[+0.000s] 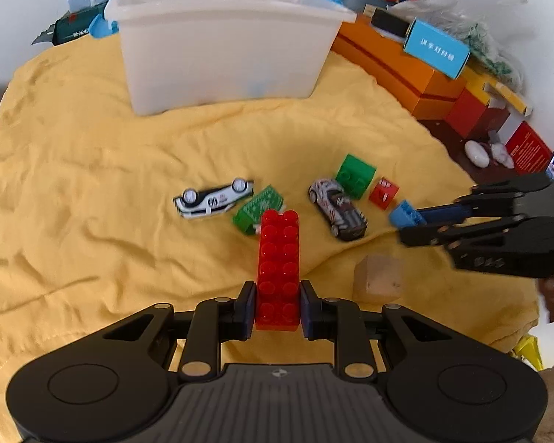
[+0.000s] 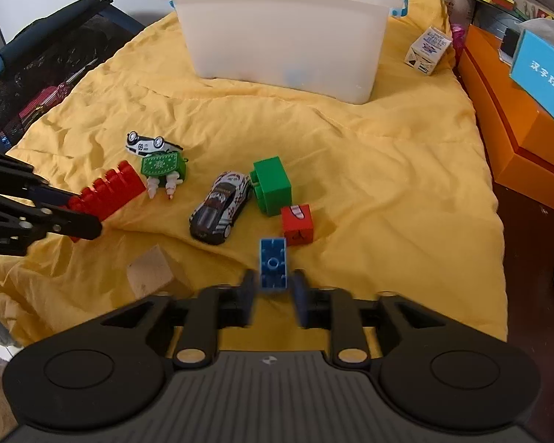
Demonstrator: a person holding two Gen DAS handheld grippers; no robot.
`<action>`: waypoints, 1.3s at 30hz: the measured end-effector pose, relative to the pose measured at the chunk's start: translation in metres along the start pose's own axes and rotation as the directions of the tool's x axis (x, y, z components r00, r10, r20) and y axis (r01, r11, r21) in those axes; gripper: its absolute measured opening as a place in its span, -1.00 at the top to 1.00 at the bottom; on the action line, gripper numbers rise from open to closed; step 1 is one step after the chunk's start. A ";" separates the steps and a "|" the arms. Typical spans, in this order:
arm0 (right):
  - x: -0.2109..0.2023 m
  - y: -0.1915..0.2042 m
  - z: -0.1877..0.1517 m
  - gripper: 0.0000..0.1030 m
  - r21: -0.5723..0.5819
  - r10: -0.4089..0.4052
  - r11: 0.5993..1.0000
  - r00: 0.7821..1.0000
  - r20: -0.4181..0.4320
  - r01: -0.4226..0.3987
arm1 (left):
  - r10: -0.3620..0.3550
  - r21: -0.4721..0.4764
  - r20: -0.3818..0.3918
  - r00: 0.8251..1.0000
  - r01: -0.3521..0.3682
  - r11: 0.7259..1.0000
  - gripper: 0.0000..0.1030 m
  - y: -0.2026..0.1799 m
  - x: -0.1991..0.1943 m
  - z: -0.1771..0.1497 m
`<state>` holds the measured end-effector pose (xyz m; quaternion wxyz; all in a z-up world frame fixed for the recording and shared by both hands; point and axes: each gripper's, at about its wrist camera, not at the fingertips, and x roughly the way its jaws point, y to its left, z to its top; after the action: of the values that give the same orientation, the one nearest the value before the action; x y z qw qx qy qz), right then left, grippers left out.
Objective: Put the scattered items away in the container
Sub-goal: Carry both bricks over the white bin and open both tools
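left gripper clamps a long red brick; right gripper stands slightly parted about a small blue brick, contact uncertain. white bin sits behind on the yellow cloth. overturned white car reads "69"; blue box bears chinese characters.

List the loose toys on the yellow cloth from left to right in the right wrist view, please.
Wooden block → white car → green toy → dark car → green brick → red cube. I omit the red brick and blue brick, which the tongs hold.
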<state>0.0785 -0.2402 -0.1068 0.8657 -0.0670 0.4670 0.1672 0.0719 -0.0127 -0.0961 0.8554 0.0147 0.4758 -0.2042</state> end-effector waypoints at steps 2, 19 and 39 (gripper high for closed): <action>0.006 0.001 0.002 0.66 -0.016 0.000 1.000 1.000 -0.020 0.000 | 0.003 -0.002 0.009 1.000 -0.003 1.000 0.48 0.001 -0.003 0.004; -0.042 -0.003 0.089 0.66 -0.125 -0.012 0.991 0.984 0.180 0.035 | -0.005 0.090 0.244 0.970 -0.017 0.996 0.48 0.000 -0.059 0.107; 0.031 -0.043 0.229 0.09 -0.002 -0.115 0.993 0.955 0.272 0.120 | 0.185 -0.022 0.283 0.941 -0.186 0.982 0.21 0.053 0.021 0.259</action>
<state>0.2894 -0.2107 -0.0074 0.9293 -0.0791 0.3375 0.1273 0.3101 -0.0279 0.0189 0.9301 0.0323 0.3441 -0.1241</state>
